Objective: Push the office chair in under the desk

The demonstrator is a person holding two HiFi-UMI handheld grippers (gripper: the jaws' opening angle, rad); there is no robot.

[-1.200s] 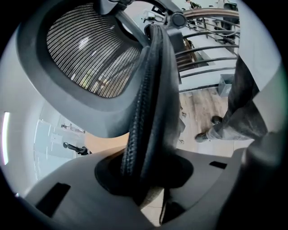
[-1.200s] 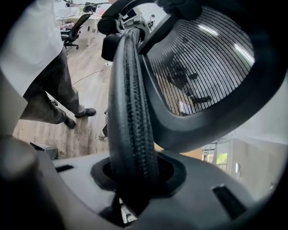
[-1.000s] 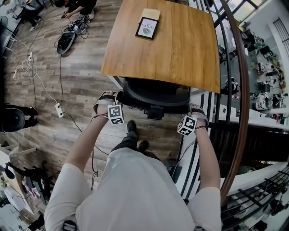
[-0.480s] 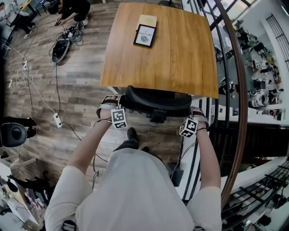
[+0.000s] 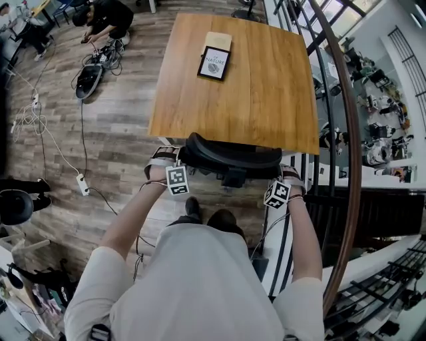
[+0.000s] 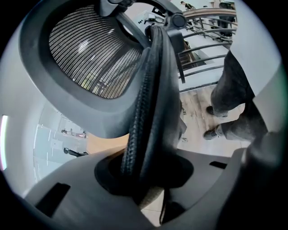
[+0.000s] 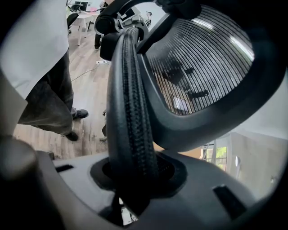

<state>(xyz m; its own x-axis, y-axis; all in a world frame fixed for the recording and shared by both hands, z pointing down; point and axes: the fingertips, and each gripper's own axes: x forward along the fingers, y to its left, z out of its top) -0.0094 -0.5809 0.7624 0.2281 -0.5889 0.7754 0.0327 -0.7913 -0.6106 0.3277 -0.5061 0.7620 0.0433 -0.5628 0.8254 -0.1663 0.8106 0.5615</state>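
The black office chair stands at the near edge of the wooden desk, its seat hidden beneath the top and only the backrest showing. My left gripper is shut on the left edge of the backrest, my right gripper on the right edge. In the left gripper view the padded rim of the backrest runs down between the jaws of the left gripper, beside the mesh panel. The right gripper view shows the same: the rim is clamped in the right gripper.
A framed card lies on the far part of the desk. A metal railing runs close along the right. Cables and a power strip trail over the wooden floor at the left, where a person crouches far off.
The chair has slid forward, further under the desk. Both grippers went with it, still clamped on the backrest, and the person's feet stepped forward behind it.
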